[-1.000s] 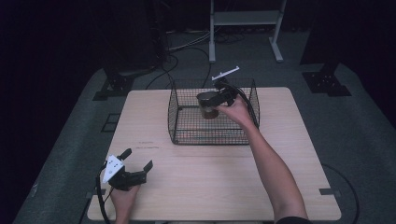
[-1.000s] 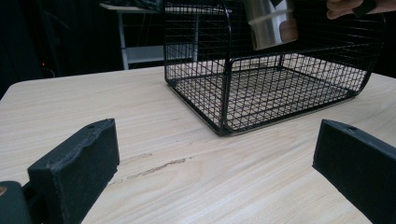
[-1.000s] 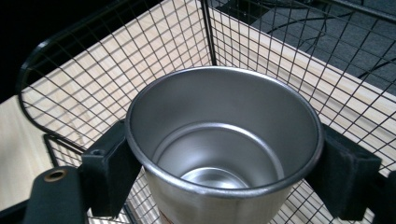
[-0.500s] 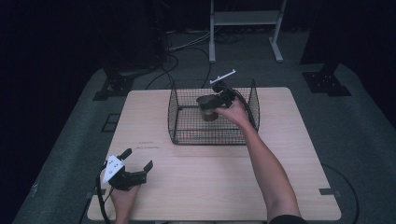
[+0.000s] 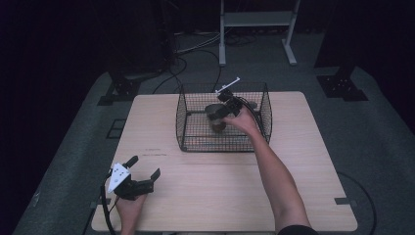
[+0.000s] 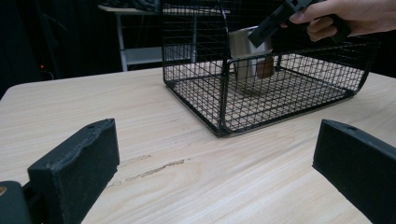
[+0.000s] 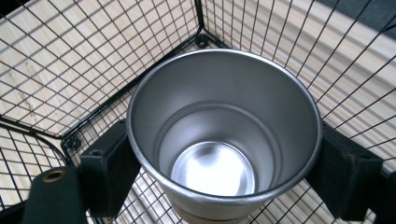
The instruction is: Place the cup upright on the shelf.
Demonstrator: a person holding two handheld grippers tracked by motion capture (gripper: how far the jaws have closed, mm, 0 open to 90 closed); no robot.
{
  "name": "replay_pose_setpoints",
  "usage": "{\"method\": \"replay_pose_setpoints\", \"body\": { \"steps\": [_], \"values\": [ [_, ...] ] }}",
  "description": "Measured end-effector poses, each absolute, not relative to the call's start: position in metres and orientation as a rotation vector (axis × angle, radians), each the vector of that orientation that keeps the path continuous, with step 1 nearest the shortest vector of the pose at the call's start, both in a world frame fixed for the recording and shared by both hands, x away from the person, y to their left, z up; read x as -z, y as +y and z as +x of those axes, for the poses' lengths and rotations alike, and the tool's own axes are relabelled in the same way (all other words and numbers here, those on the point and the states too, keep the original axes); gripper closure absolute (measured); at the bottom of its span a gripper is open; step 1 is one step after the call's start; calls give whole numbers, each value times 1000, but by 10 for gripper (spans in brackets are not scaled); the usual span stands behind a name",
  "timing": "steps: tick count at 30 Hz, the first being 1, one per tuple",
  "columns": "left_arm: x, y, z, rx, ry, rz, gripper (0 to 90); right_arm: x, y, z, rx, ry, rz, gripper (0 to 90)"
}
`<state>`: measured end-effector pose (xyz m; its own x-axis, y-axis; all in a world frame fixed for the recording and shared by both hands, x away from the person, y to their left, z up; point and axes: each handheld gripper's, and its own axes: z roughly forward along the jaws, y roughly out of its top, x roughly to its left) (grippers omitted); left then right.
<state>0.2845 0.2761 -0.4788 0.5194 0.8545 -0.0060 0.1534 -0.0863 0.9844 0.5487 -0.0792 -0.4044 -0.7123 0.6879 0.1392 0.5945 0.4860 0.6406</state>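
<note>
Moved since a second ago: right gripper (image 5: 221,111) with steel cup (image 5: 215,117), carried slightly toward the left inside the wire basket (image 5: 188,134); left gripper (image 5: 142,182) unchanged.
Right gripper: fingers (image 7: 109,163) clamped on either side of the upright cup (image 7: 224,140), cup empty, inside the basket.
Left gripper: fingers (image 6: 77,163) spread wide, holding nothing, low over the bench (image 5: 313,161) at its near left corner.
Basket: on the bench, far centre.
</note>
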Motion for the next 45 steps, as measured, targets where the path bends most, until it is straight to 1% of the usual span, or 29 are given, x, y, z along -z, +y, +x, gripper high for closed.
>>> {"method": "replay_pose_setpoints", "body": {
  "steps": [7, 19, 29, 37, 45],
  "values": [
    [479, 276, 285, -737, 889, 1566, 0, 406, -78, 548, -1007, 2603, 1113, 168],
    [479, 275, 283, -746, 896, 1576, 0, 407, -73, 546, -947, 2617, 1106, 136],
    [479, 272, 282, -753, 890, 1583, 0, 401, -78, 543, -936, 2620, 1105, 135],
    [479, 273, 283, -753, 890, 1581, 0, 393, -85, 542, -1001, 2570, 1149, 133],
    [479, 273, 282, -751, 887, 1585, 0, 379, -95, 535, -1041, 2530, 1140, 133]
  ]
}}
